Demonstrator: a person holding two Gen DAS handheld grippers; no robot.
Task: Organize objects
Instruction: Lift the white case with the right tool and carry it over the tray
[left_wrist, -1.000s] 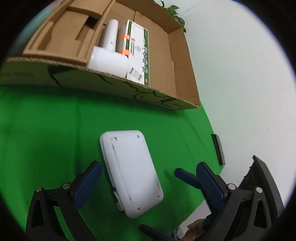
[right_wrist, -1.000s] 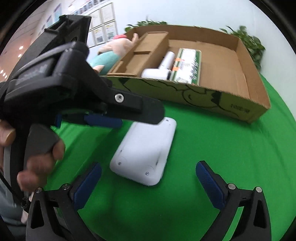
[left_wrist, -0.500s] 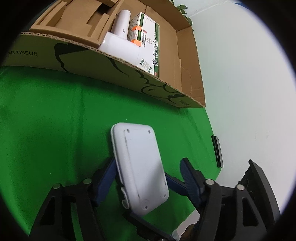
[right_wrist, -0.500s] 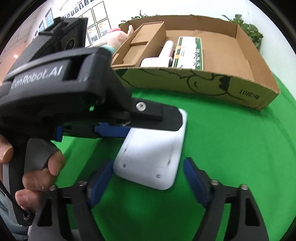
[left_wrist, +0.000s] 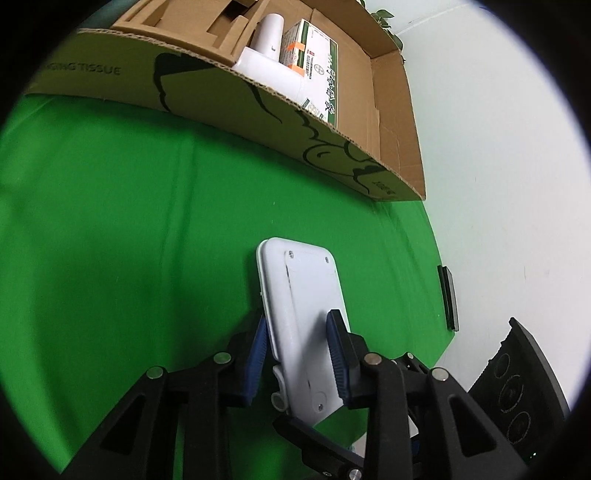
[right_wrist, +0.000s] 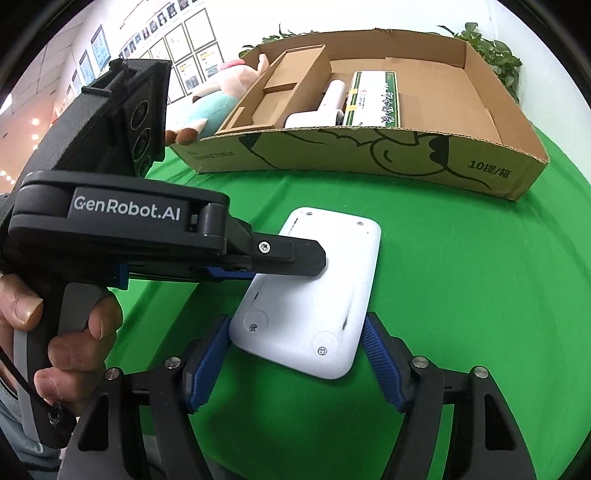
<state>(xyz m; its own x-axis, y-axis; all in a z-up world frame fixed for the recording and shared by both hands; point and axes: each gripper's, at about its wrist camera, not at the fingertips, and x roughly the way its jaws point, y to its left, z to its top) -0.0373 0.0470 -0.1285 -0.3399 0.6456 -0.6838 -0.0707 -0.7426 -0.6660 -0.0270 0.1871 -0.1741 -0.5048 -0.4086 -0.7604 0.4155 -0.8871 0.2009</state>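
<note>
A flat white plastic device (left_wrist: 306, 295) with rounded corners lies underside up over the green cloth; it also shows in the right wrist view (right_wrist: 317, 291). My left gripper (left_wrist: 299, 347) is shut on its thin edges and holds it tilted. My right gripper (right_wrist: 295, 350) has a blue pad at each side of the device's near end, touching or nearly touching it. The cardboard box (right_wrist: 491, 181) stands behind, with a white bottle (right_wrist: 321, 110) and a green-and-white carton (right_wrist: 373, 99) inside.
A cardboard insert (right_wrist: 280, 88) fills the box's left part. A plush toy (right_wrist: 210, 99) lies behind the box at left. A dark flat object (left_wrist: 448, 299) lies at the cloth's right edge. A white wall is to the right.
My left gripper has closed on the white device and tipped it up on edge. My right gripper's jaws have narrowed around the device's near end.
</note>
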